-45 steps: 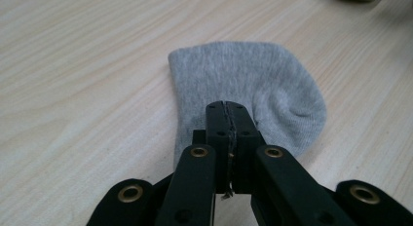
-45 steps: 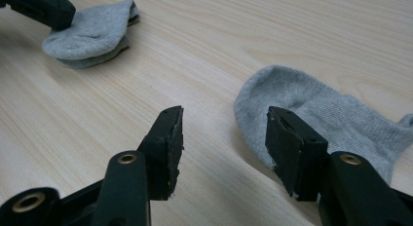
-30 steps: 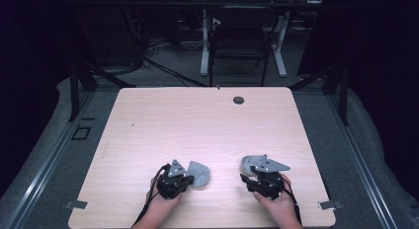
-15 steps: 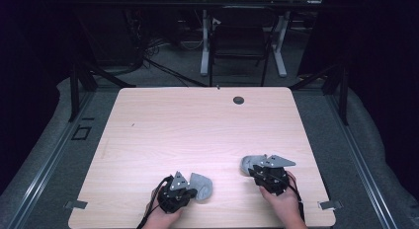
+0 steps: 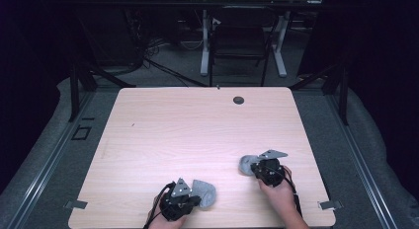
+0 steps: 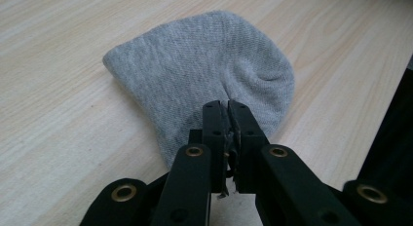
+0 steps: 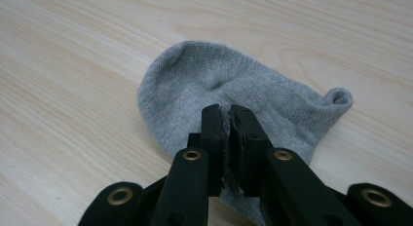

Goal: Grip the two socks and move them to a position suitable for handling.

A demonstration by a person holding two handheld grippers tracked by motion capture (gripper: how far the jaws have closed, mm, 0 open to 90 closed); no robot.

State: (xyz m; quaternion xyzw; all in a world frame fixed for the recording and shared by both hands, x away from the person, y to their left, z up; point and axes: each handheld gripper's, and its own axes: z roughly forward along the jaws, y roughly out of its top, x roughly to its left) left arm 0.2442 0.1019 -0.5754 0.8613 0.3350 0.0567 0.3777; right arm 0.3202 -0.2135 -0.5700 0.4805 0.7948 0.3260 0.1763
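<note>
Two grey socks, each being pinched by a gripper at the bench's near edge.
Left gripper [image 6: 228,105] is clamping the left sock [image 6: 209,70] near mid-edge; right gripper [image 7: 228,109] is clamping the right sock [image 7: 234,89] nearer the right edge, socks well apart.

- Two grey socks are counted on the tabletop [image 5: 197,125]: one sock [image 5: 205,193] near the front edge at the left, a second sock [image 5: 246,164] toward the right, well apart from the first.
- Two handheld grippers are counted: the left gripper [image 5: 190,202] and the right gripper [image 5: 254,167]. One sock is pinched between each pair of closed jaws.
- Two hands are recorded, one hand [image 5: 279,192] on the right, the other hand [image 5: 165,223] at the bottom edge.
- One dark round hole [image 5: 238,99] is noted near the far edge.
</note>
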